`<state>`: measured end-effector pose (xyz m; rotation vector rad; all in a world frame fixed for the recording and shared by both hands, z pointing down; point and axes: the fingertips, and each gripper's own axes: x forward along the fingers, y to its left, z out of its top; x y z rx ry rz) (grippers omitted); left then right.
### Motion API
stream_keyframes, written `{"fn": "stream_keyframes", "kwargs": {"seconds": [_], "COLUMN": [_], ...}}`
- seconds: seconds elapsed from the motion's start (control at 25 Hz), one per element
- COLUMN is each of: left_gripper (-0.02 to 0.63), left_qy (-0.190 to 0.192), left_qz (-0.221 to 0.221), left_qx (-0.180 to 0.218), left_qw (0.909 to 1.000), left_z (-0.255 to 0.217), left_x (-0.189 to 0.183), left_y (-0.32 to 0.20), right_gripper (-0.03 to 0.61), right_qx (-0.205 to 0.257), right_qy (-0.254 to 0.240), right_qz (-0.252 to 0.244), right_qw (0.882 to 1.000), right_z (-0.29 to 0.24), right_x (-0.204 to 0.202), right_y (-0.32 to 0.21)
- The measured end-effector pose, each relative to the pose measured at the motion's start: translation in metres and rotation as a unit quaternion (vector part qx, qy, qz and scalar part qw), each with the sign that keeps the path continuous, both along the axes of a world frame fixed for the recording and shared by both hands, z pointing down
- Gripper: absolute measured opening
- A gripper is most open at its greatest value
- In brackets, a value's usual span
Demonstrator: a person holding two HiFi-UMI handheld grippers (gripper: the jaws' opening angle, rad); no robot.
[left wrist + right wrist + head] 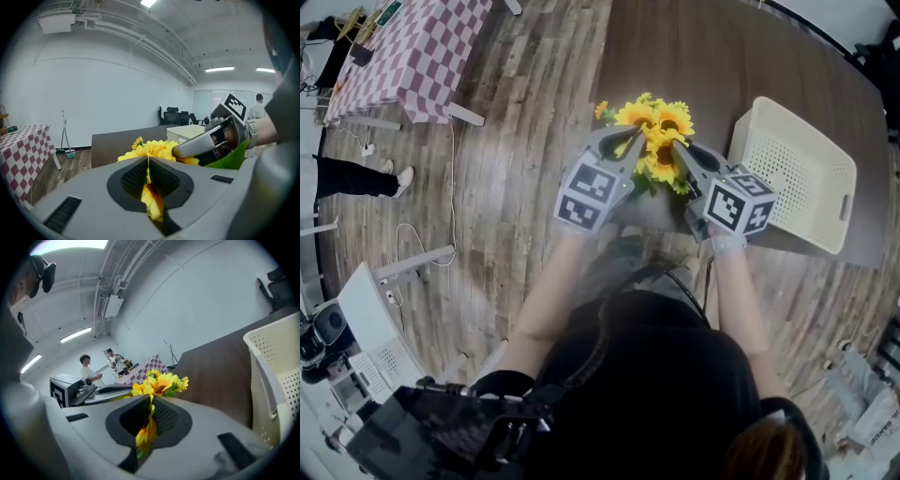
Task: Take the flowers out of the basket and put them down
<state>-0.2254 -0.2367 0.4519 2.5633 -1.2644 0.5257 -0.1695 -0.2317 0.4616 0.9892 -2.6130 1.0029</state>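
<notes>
I have the left gripper (625, 142) and right gripper (676, 152) each pinched on the flowers (657, 124). Bunch hangs blooms-up between them over the surface's (722, 66) near edge, outside the basket (797, 169), which sits rightward.

The flowers (654, 131) are bright yellow with darker orange-brown centres, and a leaf (229, 157) among them is vivid green. The basket (797, 173) is cream, its walls dotted with a regular grid of small holes. The left gripper (626, 142) and right gripper (677, 150) are grey with black meshed pads (133, 178), and each bears black-and-white square markers. The table (722, 56) is dark brown. The floor (516, 141) is grey-brown wood-grain planking. A tablecloth (412, 47) is checked dark red and white.
</notes>
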Motion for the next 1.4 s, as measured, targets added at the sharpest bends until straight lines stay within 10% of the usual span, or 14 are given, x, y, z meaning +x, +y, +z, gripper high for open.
{"fn": "stream_keyframes", "kwargs": {"seconds": [1.4], "left_gripper": [0.075], "left_qy": [0.023], "left_qz": [-0.019], "left_qx": [-0.01], "left_qw": [0.9995], "left_z": [0.007], "left_x": [-0.01], "left_y": [-0.007], "right_gripper": [0.101], "right_qx": [-0.007], "right_qy": [0.032], "right_qz": [0.019], "right_qw": [0.999], "right_z": [0.01], "right_x": [0.012], "right_y": [0.0]}}
